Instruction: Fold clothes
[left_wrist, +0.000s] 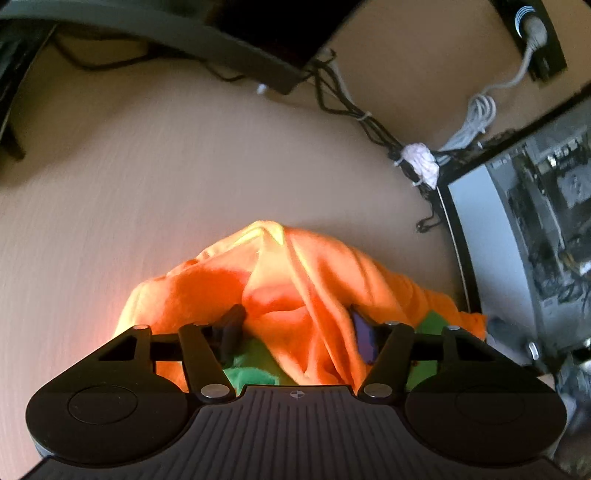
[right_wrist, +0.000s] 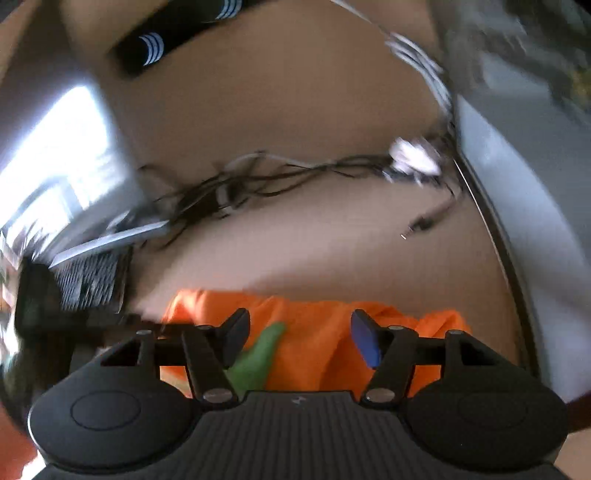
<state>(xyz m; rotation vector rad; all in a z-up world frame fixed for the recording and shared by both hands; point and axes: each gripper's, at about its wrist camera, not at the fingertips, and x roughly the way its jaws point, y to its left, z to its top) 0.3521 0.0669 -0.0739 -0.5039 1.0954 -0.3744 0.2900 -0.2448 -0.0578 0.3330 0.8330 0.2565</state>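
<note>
The orange garment (left_wrist: 295, 280) lies crumpled on the bench (left_wrist: 147, 177), near the cable bundle (left_wrist: 354, 110). The left gripper (left_wrist: 297, 325) has its fingers apart with bunched cloth between them. The right gripper (right_wrist: 299, 332) hangs over the garment, fingers apart.

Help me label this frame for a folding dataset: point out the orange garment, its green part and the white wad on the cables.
orange garment (left_wrist: 317, 266): left wrist view, on its raised upper folds.
green part (right_wrist: 258, 354): right wrist view, on the green strip between the fingers.
white wad (left_wrist: 421, 160): left wrist view, on its middle, at the cable bundle.
</note>
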